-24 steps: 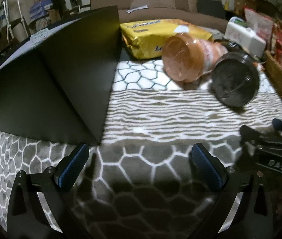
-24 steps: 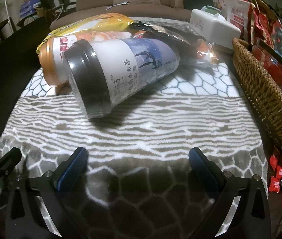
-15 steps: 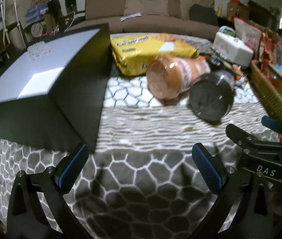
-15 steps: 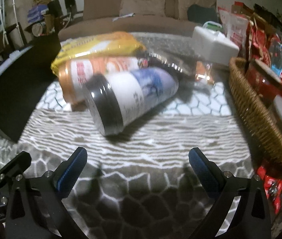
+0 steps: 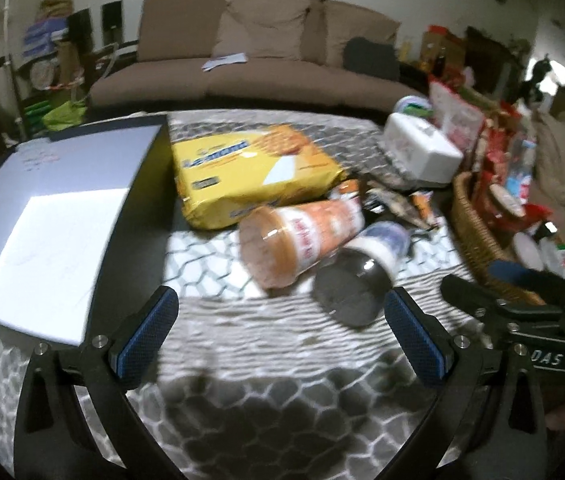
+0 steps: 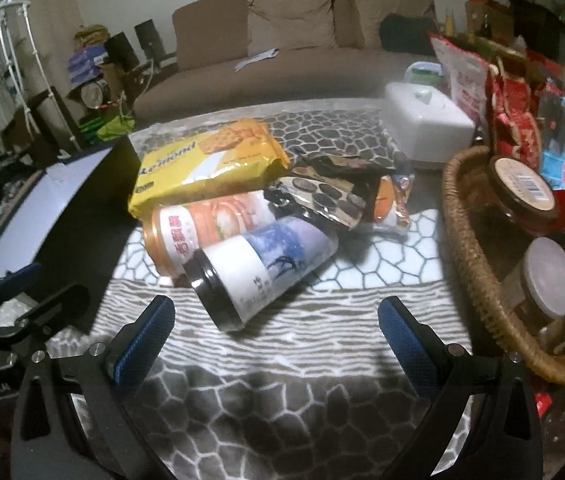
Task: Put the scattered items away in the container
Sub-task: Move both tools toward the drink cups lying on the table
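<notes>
Both tongs spread wide, gripping nothing: left tongs [image 5: 280,330], right tongs [image 6: 276,330], above the patterned surface [image 6: 282,392]. Just ahead of the right tongs, black-lidded cup [image 6: 260,272] on its side, touching the orange cup [image 6: 206,224]. Behind, yellow biscuit pack [image 6: 206,168]. Off right, wicker basket [image 6: 466,252]. Off left, black box [image 5: 54,220].
</notes>
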A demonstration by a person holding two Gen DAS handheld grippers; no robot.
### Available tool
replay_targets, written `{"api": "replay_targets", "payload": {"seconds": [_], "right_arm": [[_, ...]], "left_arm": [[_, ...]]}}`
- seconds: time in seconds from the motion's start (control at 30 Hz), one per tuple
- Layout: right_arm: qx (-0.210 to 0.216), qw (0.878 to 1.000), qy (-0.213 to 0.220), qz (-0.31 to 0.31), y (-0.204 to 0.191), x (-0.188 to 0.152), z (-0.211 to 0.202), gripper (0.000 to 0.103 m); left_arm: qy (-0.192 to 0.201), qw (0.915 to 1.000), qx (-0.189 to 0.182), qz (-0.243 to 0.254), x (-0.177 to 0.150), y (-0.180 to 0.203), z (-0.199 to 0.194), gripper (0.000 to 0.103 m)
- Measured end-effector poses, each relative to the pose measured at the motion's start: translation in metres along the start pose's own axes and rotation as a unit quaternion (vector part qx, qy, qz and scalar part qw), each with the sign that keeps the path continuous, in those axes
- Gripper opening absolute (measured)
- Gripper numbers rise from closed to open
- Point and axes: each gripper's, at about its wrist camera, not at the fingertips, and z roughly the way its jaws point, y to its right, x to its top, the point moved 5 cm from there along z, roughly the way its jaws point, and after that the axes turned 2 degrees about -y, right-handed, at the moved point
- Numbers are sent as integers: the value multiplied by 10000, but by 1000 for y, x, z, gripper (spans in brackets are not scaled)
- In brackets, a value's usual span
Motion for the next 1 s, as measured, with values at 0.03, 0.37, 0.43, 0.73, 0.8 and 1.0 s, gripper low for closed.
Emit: {"api": "replay_targets", "payload": {"seconds": [0.03, 0.37, 0.43, 0.73, 0.8, 1.0], "right_arm": [[63, 10000, -6, 29, 0, 1, 2, 103], [381, 9964, -130, 741, 2, -10, 27, 103], [234, 9962, -40, 844, -6, -14, 32, 103], [-684, 9928, 324, 927, -43, -18, 71, 103], [-825, 9918, 312, 924, -49, -18, 84, 103], [-1222, 9882, 73, 915, -41, -16, 111, 102]], "left_arm": [[1, 10000, -22, -12, 1, 1, 2, 103], [-78, 9966, -256, -774, 53, -14, 39, 103], [-146, 9965, -200, -801, 62, -16, 50, 103], [-345, 9953, -131, -893, 67, -23, 70, 103], [-394, 9945, -116, -961, 65, -26, 73, 103], [-473, 9948, -44, -899, 60, -29, 80, 103]]}}
